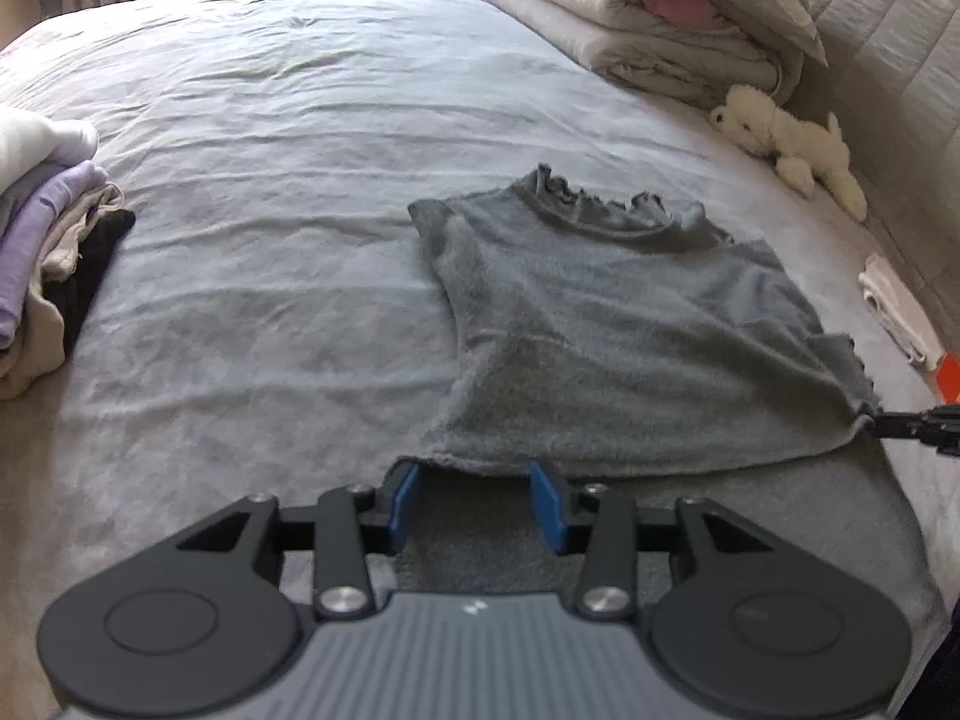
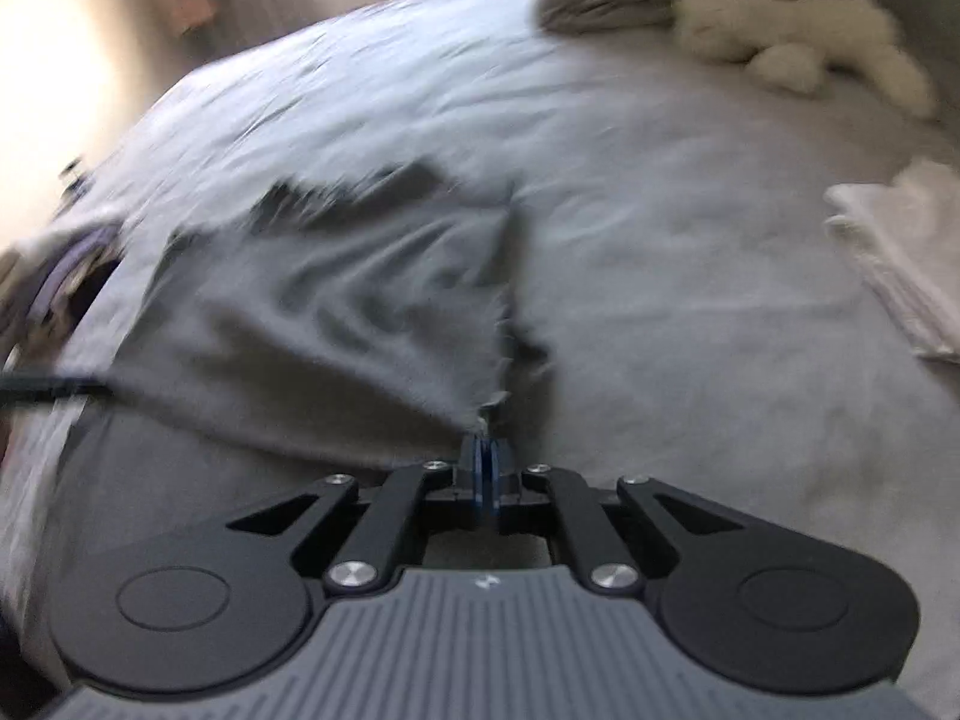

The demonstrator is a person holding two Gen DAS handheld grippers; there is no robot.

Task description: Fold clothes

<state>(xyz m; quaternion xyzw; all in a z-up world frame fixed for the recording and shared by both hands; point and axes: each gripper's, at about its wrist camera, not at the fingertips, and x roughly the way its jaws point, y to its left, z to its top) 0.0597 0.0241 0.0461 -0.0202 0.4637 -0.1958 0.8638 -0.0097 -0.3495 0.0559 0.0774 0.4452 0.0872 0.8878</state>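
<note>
Wrinkled grey bed sheet (image 1: 270,138) covers the whole work surface, with broad open room left of and beyond the grey fuzzy top (image 1: 600,324), which lies flat at centre-right with its frilled collar at the far end. Left gripper (image 1: 477,507) is spread wide, its blue pads (image 1: 403,504) straddling the near hem, while the right gripper (image 2: 486,468) is clamped tight on the top's near-right corner. Folded clothes (image 1: 42,252) bound the left edge; rolled duvet (image 1: 648,18), white plush toy (image 1: 786,144) and white cloth (image 1: 894,312) bound the right.
</note>
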